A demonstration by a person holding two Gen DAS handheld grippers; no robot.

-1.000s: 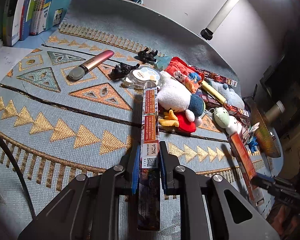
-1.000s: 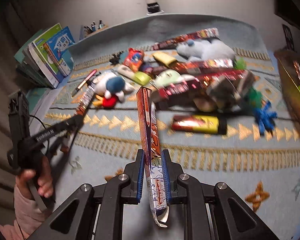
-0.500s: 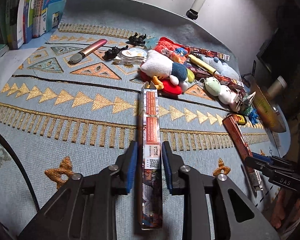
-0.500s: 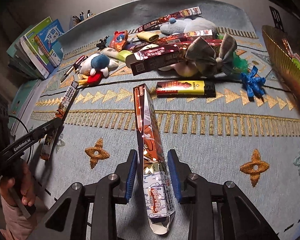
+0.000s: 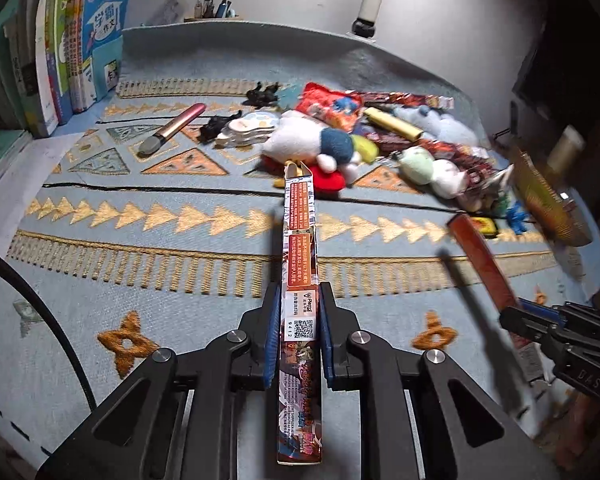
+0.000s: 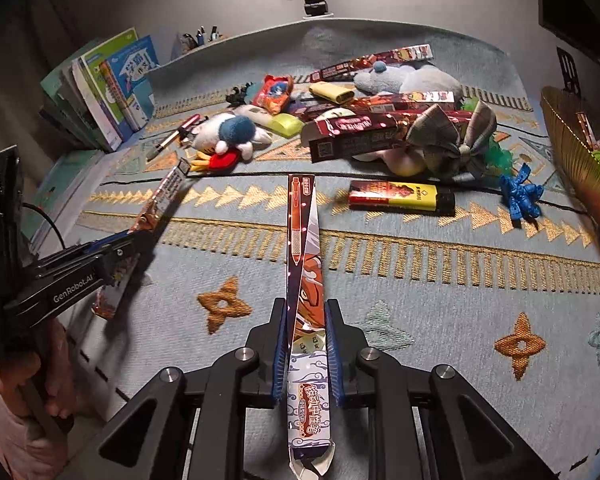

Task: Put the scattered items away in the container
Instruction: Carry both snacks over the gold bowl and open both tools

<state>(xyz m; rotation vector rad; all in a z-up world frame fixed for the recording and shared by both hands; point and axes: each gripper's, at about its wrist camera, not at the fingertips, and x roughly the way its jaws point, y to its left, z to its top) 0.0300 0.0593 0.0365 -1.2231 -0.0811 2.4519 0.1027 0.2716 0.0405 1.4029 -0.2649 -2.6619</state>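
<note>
left wrist: we look down along the fingers, low over the rug [image 5: 140, 280], facing the toy pile [image 5: 340, 148] | right wrist: same tilt, from the other side | shared: we see rug, pile, books [image 6: 112, 88], each other's gripper

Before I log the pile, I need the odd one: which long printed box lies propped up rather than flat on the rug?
The dark red box with the white code label: it rests on plush toys beside the plaid bow.
</note>
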